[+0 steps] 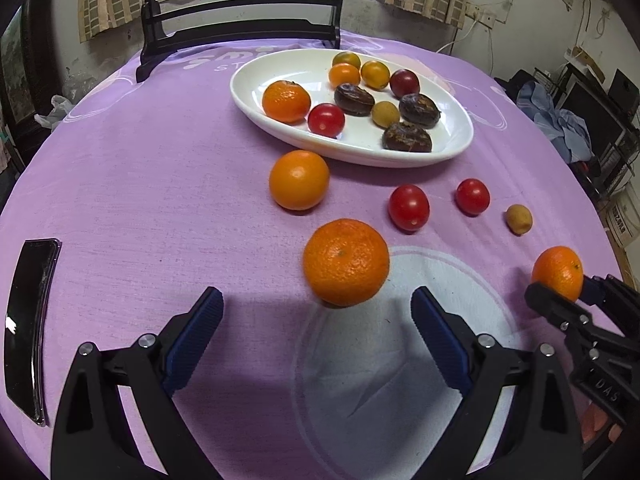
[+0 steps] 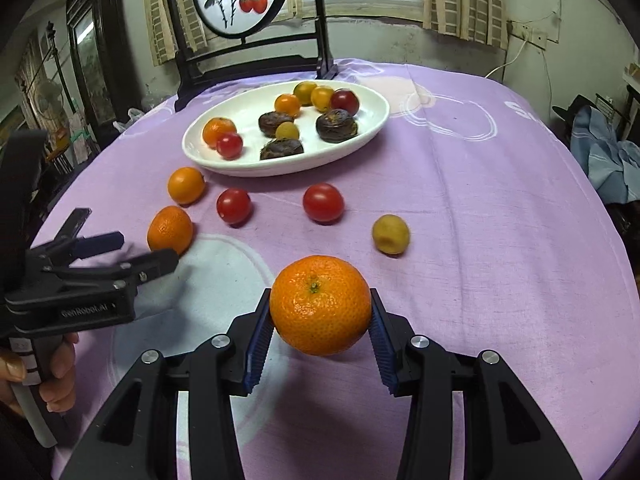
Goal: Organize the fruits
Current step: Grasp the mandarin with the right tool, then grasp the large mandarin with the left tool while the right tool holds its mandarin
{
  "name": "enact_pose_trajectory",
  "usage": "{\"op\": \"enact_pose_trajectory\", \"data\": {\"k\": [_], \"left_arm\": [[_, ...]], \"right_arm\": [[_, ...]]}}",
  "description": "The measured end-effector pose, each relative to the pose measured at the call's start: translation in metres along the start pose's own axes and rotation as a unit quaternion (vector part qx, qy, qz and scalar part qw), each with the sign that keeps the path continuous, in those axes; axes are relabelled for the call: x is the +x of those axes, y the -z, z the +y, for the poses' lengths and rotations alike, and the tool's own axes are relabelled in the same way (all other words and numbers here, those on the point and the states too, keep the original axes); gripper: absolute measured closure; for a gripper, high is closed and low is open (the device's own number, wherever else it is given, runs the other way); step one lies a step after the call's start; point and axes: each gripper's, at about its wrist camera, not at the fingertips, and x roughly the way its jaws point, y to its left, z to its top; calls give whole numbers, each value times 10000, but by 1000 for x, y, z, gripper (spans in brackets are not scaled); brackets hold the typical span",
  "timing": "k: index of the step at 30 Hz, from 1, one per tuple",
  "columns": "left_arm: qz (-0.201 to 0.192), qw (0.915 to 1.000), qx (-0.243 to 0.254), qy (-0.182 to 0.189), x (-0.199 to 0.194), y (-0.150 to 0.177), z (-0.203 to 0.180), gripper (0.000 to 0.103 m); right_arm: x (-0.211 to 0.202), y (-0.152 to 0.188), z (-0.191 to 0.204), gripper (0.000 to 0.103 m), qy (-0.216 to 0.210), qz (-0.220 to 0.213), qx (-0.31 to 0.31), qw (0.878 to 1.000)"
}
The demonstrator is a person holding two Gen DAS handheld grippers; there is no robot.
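My right gripper [image 2: 320, 320] is shut on a tangerine [image 2: 320, 304], blue pads pressing on both its sides; from the left wrist this tangerine [image 1: 558, 272] and gripper [image 1: 564, 290] show at the right edge. My left gripper [image 1: 316, 312] stands open, just short of another tangerine [image 1: 346, 262] on the purple cloth; the right wrist shows this gripper [image 2: 144, 250] beside that tangerine [image 2: 170, 230]. A white oval plate [image 1: 360, 156] [image 2: 280, 170] at the back holds several fruits. Loose on the cloth lie a smooth orange fruit [image 1: 299, 180], two cherry tomatoes [image 1: 409, 207] [image 1: 473, 196] and a small yellow fruit [image 1: 519, 219].
A black phone [image 1: 28, 320] lies at the table's left edge. A dark chair back [image 2: 248, 64] stands behind the plate. Blue clothes [image 2: 600, 160] are heaped beyond the right edge. A person's hand [image 2: 56, 376] grips the left gripper's handle.
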Motion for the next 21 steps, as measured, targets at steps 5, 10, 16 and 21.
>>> {"op": "enact_pose_trajectory", "data": {"k": [5, 10, 16, 21], "left_arm": [[109, 9999, 93, -17, 7, 1, -7, 14], [86, 9989, 388, -259, 14, -4, -20, 41], [45, 9989, 401, -224, 11, -7, -23, 61], [4, 9988, 487, -48, -5, 1, -25, 61]], "right_arm": [[-1, 2, -5, 57, -41, -27, 7, 10000], [-7, 3, -2, 57, -99, -122, -68, 9999], [-7, 4, -2, 57, -74, -108, -108, 9999], [-7, 4, -2, 57, -86, -170, -106, 9998]]}}
